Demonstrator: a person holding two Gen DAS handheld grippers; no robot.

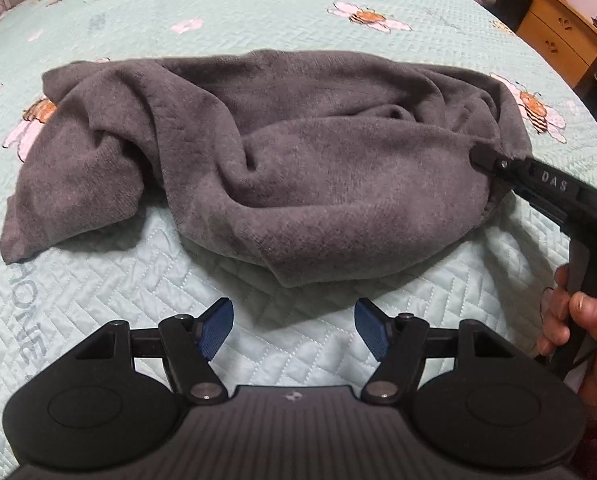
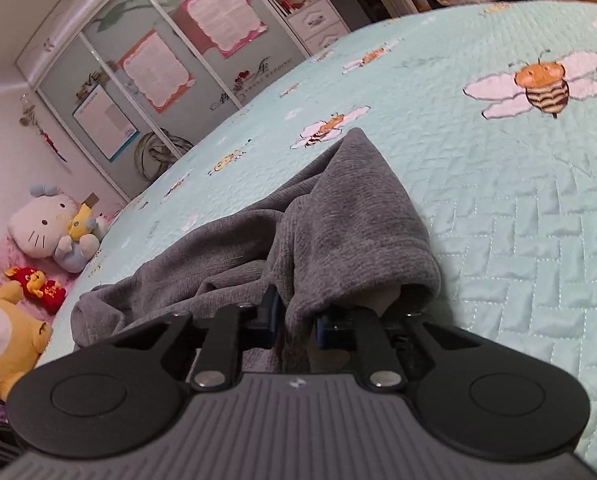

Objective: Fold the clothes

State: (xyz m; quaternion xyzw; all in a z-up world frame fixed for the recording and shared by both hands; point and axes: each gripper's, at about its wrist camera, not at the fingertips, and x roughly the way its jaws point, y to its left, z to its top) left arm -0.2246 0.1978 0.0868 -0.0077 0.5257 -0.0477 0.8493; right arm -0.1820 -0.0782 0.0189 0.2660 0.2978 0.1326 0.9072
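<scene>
Grey garment [image 1: 282,160] is pinched in the right gripper [image 2: 296,320]; left gripper [image 1: 294,330] gapes wide, empty.

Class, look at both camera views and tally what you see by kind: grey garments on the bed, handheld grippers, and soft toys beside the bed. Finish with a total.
Grey garments: 1, the grey garment
Grippers: 2, the left gripper and the right gripper
Soft toys: 3, the white cat toy, the yellow toy, the red toy
Total: 6
</scene>
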